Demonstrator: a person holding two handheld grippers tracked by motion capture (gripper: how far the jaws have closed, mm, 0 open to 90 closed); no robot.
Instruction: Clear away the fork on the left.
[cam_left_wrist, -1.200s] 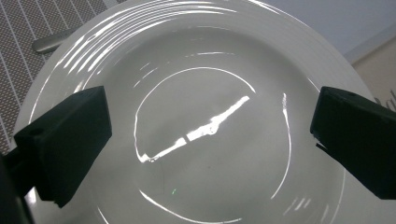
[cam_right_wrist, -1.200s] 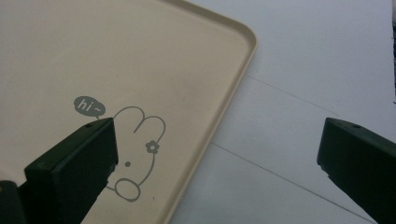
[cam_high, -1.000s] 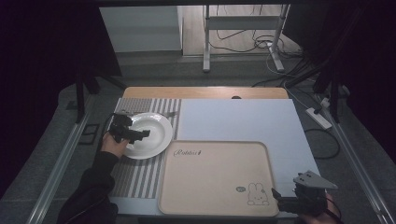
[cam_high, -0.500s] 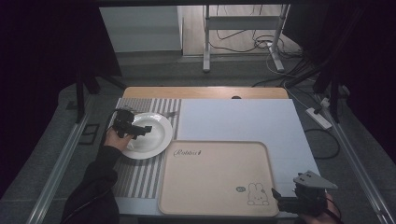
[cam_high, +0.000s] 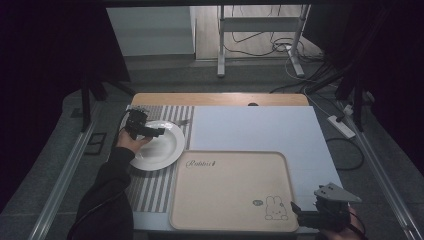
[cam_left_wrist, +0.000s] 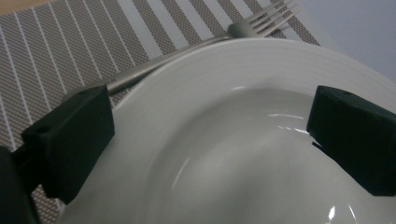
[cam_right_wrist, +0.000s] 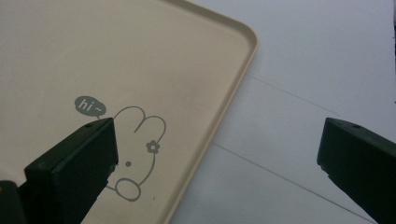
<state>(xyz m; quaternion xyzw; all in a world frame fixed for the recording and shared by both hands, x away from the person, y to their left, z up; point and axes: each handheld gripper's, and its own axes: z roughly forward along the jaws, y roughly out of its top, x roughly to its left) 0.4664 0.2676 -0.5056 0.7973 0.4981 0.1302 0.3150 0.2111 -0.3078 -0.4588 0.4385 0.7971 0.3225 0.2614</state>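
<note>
One white plate (cam_high: 159, 144) under the open left claw (cam_high: 150, 132), one fork (cam_left_wrist: 196, 44), one tray (cam_high: 225, 187), right claw (cam_high: 300, 212) open

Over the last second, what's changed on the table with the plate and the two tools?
The left tool slid a little toward the far left edge of the white plate, away from its middle; its jaws stand open over the plate, holding nothing. The plate, the fork beside it, the beige tray and the right tool, open over the tray's near right corner, stayed put.
</note>
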